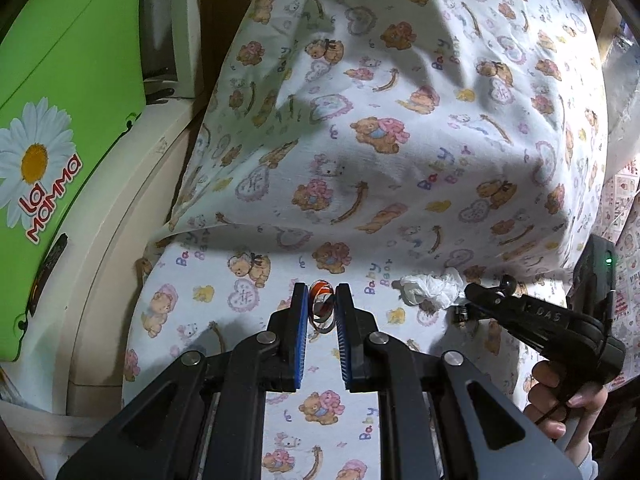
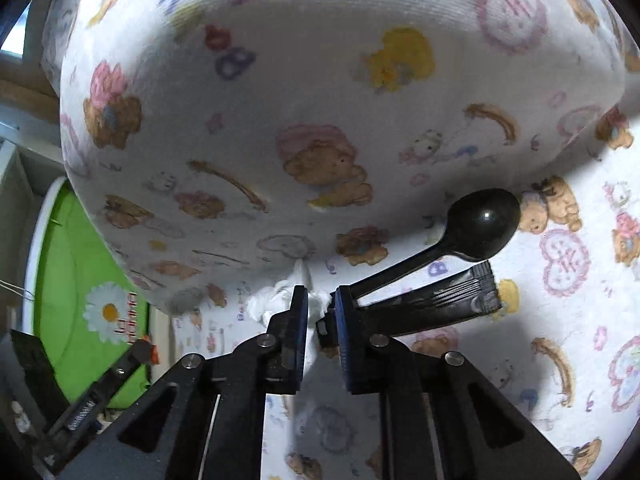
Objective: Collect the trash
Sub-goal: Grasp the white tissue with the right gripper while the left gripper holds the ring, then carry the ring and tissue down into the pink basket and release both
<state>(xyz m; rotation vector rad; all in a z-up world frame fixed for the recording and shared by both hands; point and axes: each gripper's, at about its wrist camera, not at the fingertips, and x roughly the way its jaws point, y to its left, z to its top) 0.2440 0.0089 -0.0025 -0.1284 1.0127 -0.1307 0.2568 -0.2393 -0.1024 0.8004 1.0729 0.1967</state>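
Two grippers closed on litter at the foot of a pillow

Two pieces of trash are being dealt with on a bed dressed in a bear-print sheet (image 1: 248, 360). Most of the left wrist view is filled by a large pillow (image 1: 400, 100) in the same print, and the litter lies along its lower edge, where small things would naturally roll and lodge. At the far left of that view a green box (image 1: 72, 92) with a daisy logo is propped against cream furniture; whether it serves as the bin cannot be told.

At the lower right of the left wrist view the right gripper (image 1: 466, 300) is seen reaching in from the side, held by a hand (image 1: 560, 400), so that the crumpled white tissue (image 1: 432, 290) can be approached low along the sheet. In the right wrist view its jaws are nearly together with the tissue (image 2: 316, 304) between them, and a grip on it is judged to be in place. Just right of that gripper (image 2: 322, 304) a black plastic spoon (image 2: 476, 226) and a black fork-like utensil (image 2: 448, 298) lie uncollected on the sheet.

At lower centre of the left wrist view the left gripper (image 1: 322, 304) is closed on a small orange and clear wrapper (image 1: 321, 306), which is pinched upright between the blue pads so that it can be carried off.
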